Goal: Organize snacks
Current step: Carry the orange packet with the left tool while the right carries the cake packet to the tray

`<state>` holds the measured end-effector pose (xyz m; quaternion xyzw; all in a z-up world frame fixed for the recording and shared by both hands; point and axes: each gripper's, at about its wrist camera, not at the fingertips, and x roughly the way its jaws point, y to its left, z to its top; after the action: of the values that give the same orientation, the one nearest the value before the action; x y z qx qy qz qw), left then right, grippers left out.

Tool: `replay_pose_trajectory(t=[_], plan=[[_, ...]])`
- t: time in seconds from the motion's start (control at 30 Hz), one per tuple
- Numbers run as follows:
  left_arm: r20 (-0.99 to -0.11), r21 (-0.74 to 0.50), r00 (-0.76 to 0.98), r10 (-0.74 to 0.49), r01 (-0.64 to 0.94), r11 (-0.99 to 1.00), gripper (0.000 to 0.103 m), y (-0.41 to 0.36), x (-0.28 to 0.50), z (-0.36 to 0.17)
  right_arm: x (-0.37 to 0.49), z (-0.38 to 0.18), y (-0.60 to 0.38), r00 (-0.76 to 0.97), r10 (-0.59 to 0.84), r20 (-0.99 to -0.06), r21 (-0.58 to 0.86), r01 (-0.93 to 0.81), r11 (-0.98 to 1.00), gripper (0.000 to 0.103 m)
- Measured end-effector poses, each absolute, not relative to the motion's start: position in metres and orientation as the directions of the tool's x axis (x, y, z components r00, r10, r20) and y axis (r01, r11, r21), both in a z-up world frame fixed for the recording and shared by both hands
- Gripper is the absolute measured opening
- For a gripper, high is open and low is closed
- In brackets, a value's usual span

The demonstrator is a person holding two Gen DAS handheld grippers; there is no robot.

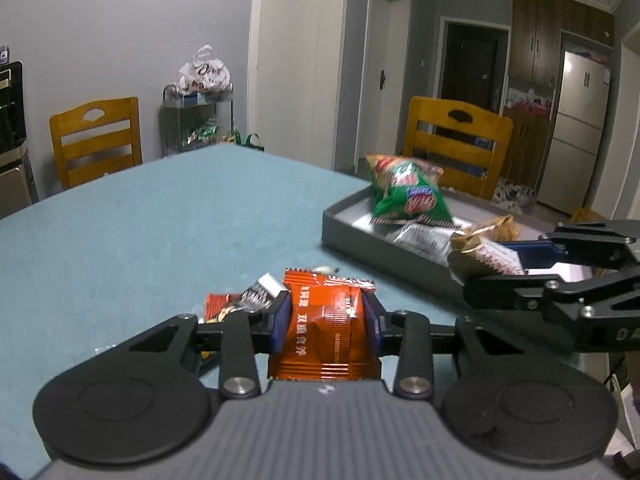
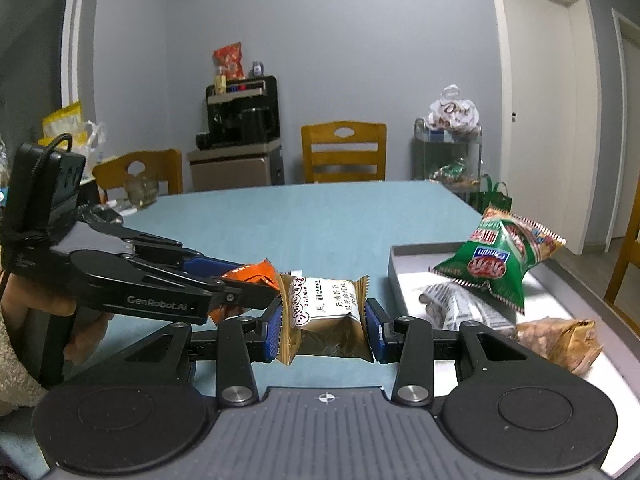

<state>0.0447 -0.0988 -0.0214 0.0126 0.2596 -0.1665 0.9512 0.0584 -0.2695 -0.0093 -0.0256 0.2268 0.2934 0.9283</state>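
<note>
My left gripper (image 1: 326,322) is shut on an orange snack packet (image 1: 324,332), lifted just above the blue tablecloth. In the right wrist view that left gripper (image 2: 256,280) comes in from the left with the orange snack packet (image 2: 250,274) in its jaws. My right gripper (image 2: 324,326) is shut on a gold-brown cake packet (image 2: 324,312) with a white label. From the left wrist view the right gripper (image 1: 504,266) holds the gold-brown cake packet (image 1: 486,260) over the grey tray (image 1: 344,224). A green chip bag (image 1: 408,192) lies in the tray.
Small red and silver wrappers (image 1: 240,300) lie on the cloth left of the orange packet. The grey tray (image 2: 396,268) also holds a silver packet (image 2: 460,308) and a brown packet (image 2: 560,340). Wooden chairs (image 1: 456,144) stand around the table; a wire rack (image 1: 196,120) stands by the wall.
</note>
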Motion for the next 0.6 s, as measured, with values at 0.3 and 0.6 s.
replay_pose_trajectory(t=[0.3,0.6], plan=[[-0.456,-0.072,0.822,-0.341,0.348,0.935,0.035,-0.113,0.037,0.000,0.064,0.003,-0.295,0.760,0.524,-0.385,0.108,-0.527,0.843,0.043],[-0.442,-0.038,0.810,-0.386,0.413,0.910,0.035,-0.147,0.039,0.017,0.067,0.016,-0.334,0.826,0.452,-0.336,0.075,-0.455,0.887,0.043]])
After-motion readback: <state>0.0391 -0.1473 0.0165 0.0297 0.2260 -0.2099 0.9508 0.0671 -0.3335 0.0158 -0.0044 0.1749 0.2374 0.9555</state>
